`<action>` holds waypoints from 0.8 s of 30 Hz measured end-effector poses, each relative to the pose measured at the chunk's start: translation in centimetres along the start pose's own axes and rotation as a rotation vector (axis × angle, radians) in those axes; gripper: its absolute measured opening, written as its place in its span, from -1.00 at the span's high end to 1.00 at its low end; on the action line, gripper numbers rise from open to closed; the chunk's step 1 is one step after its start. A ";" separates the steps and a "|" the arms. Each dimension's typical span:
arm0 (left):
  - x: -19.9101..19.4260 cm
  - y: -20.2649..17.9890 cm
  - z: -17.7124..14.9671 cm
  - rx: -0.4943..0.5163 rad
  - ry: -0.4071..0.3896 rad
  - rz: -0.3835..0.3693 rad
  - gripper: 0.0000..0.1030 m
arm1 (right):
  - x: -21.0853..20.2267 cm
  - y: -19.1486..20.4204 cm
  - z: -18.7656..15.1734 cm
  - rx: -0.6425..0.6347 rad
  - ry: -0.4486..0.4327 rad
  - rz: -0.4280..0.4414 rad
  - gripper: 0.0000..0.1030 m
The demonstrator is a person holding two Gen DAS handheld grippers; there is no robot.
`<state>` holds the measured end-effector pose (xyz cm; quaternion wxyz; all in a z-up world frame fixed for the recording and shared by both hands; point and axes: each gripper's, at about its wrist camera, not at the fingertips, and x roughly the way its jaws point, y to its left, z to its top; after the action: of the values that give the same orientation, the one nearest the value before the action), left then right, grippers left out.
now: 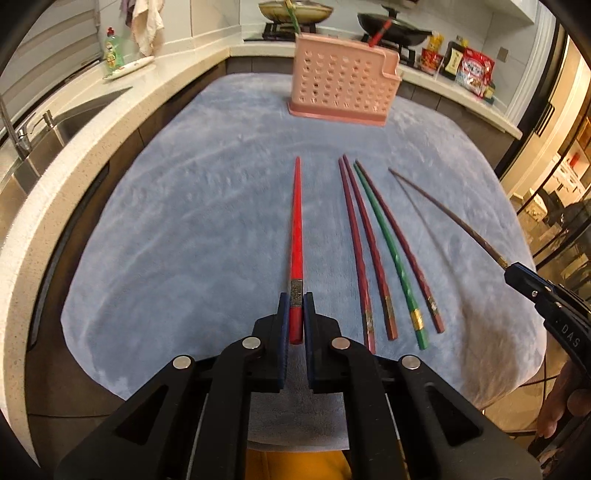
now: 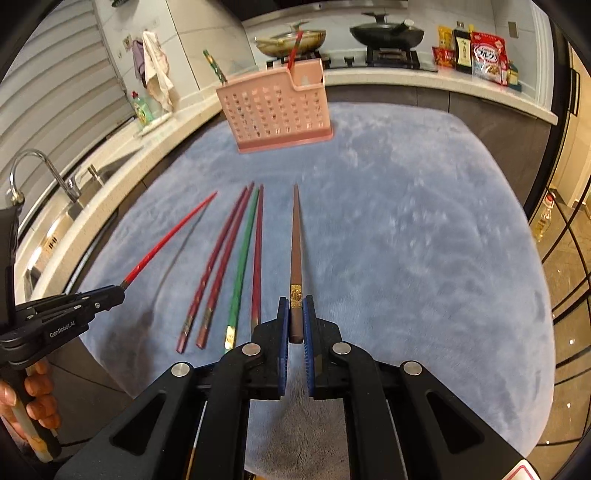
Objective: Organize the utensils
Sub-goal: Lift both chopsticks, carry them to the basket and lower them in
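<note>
My left gripper is shut on the thick end of a red chopstick, lifted off the blue cloth and pointing ahead. My right gripper is shut on a brown chopstick, also raised. Each gripper shows in the other view: the right gripper with the brown chopstick, the left gripper with the red chopstick. Between them lie two maroon chopsticks, a green one and another maroon one. A pink perforated holder stands at the cloth's far side with a green and a red chopstick in it.
A sink with a tap lies to the left along the white counter. Pans sit on the stove behind the holder, with food packets to the right. A hand holds the left gripper's handle. Glass doors stand at right.
</note>
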<state>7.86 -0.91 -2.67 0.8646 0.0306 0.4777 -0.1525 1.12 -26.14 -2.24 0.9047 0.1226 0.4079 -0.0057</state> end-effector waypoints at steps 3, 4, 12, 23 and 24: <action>-1.3 0.6 1.2 -0.023 -0.036 -0.010 0.87 | -1.4 -0.3 1.6 0.008 -0.046 0.003 0.87; -1.8 1.0 1.9 -0.037 -0.052 -0.019 0.87 | -1.9 -0.5 2.2 0.013 -0.061 0.008 0.87; -3.7 2.6 6.8 -0.076 -0.142 -0.022 0.87 | -3.9 -1.6 7.4 0.049 -0.151 0.031 0.87; -4.6 2.4 15.2 -0.041 -0.232 0.003 0.87 | -5.4 -1.9 15.1 0.045 -0.304 0.047 0.86; -4.7 2.3 15.9 -0.036 -0.242 0.006 0.87 | -5.5 -1.8 15.9 0.043 -0.318 0.049 0.86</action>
<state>19.14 -0.75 9.68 0.9169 -0.0021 0.3724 -0.1436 8.94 -32.01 11.51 0.9549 0.1495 0.2562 -0.0117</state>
